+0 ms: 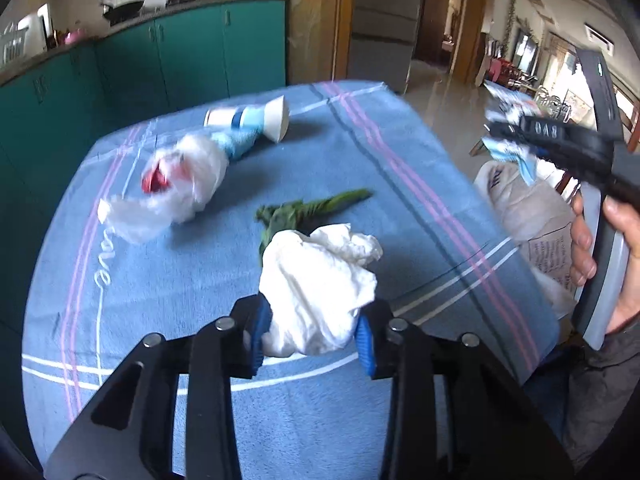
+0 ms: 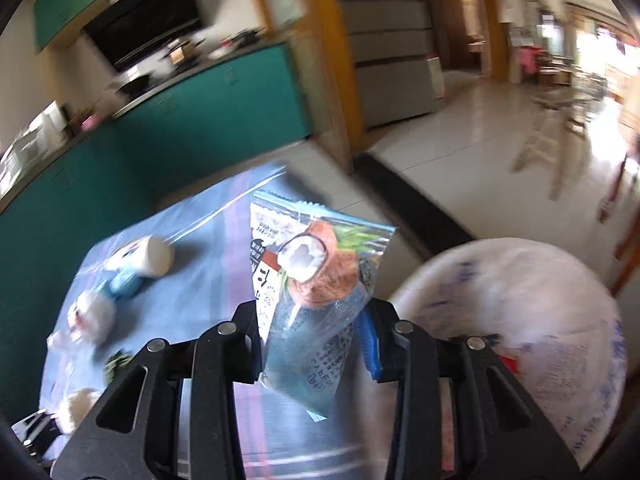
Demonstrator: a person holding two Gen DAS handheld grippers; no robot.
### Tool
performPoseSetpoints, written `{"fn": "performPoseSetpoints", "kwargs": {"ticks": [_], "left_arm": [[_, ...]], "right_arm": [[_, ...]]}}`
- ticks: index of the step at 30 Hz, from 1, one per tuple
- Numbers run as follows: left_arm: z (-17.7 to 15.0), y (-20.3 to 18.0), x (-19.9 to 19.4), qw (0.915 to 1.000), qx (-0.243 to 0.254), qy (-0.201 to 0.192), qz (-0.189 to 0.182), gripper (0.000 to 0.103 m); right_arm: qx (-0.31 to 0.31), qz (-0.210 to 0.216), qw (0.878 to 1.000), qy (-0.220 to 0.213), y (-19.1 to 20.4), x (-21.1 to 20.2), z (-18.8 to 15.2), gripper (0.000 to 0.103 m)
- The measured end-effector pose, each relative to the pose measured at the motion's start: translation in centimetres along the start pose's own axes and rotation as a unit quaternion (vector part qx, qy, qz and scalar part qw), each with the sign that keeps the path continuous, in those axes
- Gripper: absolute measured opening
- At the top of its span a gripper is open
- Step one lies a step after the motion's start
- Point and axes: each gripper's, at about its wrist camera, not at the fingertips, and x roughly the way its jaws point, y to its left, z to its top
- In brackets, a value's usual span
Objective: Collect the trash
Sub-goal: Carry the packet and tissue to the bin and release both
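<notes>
Looking through the left wrist camera first: the left gripper (image 1: 314, 338) has its jaws pinching a crumpled white tissue (image 1: 320, 284), which sits low over the blue cloth on the worktop (image 1: 200, 280), probably so it can be carried off to the bin. A green wrapper (image 1: 304, 210) lies just behind it, and farther back there's a clear plastic bag (image 1: 176, 184) and a tipped paper cup (image 1: 256, 118), all yet to be collected. The right gripper (image 1: 516, 152) crosses on the right, near the white bin bag (image 1: 528, 216).

Right wrist camera: jaws clamped on a coconut snack wrapper (image 2: 308, 284), held up off the cloth, with the lined trash bin (image 2: 520, 300) open just to the right. Nothing seems to block the drop.
</notes>
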Motion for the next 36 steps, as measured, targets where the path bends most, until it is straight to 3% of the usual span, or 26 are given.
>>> {"fn": "performPoseSetpoints", "kwargs": {"ticks": [2, 5, 7, 10, 11, 12, 14, 15, 17, 20, 22, 25, 27, 28, 29, 32, 36], "left_arm": [[0.5, -1.0, -0.5, 0.9998, 0.01, -0.011, -0.011, 0.037], [1.3, -3.0, 0.0, 0.9991, 0.024, -0.011, -0.035, 0.036], [1.9, -4.9, 0.7, 0.9976, 0.035, -0.006, -0.059, 0.036], [3.0, -8.4, 1.4, 0.9935, 0.059, -0.004, -0.097, 0.036], [3.2, -9.4, 1.7, 0.9922, 0.067, -0.004, -0.105, 0.037], [3.6, -10.9, 2.0, 0.9901, 0.077, -0.004, -0.117, 0.036], [4.1, -13.0, 2.5, 0.9859, 0.086, -0.003, -0.144, 0.037], [4.3, -14.2, 2.7, 0.9828, 0.091, -0.001, -0.161, 0.037], [4.7, -16.5, 3.1, 0.9767, 0.099, 0.001, -0.19, 0.036], [5.3, -19.5, 4.3, 0.9706, 0.115, 0.01, -0.211, 0.037], [5.5, -21.1, 4.9, 0.9666, 0.124, 0.011, -0.224, 0.037], [5.9, -22.8, 5.6, 0.9632, 0.126, 0.013, -0.237, 0.044], [6.0, -23.3, 5.7, 0.9622, 0.117, 0.012, -0.245, 0.059], [6.0, -23.3, 5.7, 0.9625, 0.112, 0.008, -0.247, 0.073], [6.0, -23.0, 5.5, 0.9639, 0.103, 0.001, -0.246, 0.081], [6.4, -21.9, 4.9, 0.9693, 0.097, -0.015, -0.225, 0.086], [7.0, -18.4, 4.1, 0.9861, 0.084, -0.048, -0.135, 0.09]], "right_arm": [[0.017, -0.047, 0.999, -0.012, -2.2, -1.0, -0.4, 0.038], [0.042, -0.11, 0.993, 0.005, -5.7, -1.1, -1.4, 0.038], [0.06, -0.144, 0.987, 0.048, -8.2, -0.2, -2.3, 0.038], [0.075, -0.172, 0.974, 0.13, -10.9, 2.0, -4.1, 0.049], [0.087, -0.173, 0.972, 0.135, -11.5, 2.0, -4.3, 0.053], [0.099, -0.173, 0.972, 0.128, -12.1, 1.6, -4.2, 0.057], [0.129, -0.176, 0.972, 0.082, -13.2, -0.2, -3.8, 0.08], [0.148, -0.181, 0.971, 0.051, -13.8, -1.3, -3.5, 0.083], [0.19, -0.186, 0.964, -0.002, -15.1, -3.4, -3.3, 0.085], [0.274, -0.192, 0.94, -0.063, -17.4, -5.6, -3.5, 0.086], [0.317, -0.19, 0.924, -0.094, -18.8, -6.9, -3.9, 0.086], [0.347, -0.187, 0.91, -0.125, -20.1, -8.1, -4.1, 0.087], [0.348, -0.181, 0.91, -0.131, -20.2, -8.5, -4.1, 0.087], [0.347, -0.179, 0.911, -0.132, -20.2, -8.5, -4.1, 0.087], [0.342, -0.176, 0.914, -0.131, -20.1, -8.5, -4.0, 0.087], [0.328, -0.17, 0.92, -0.132, -19.6, -8.4, -3.6, 0.087], [0.287, -0.162, 0.936, -0.123, -18.0, -7.5, -3.0, 0.087]]}}
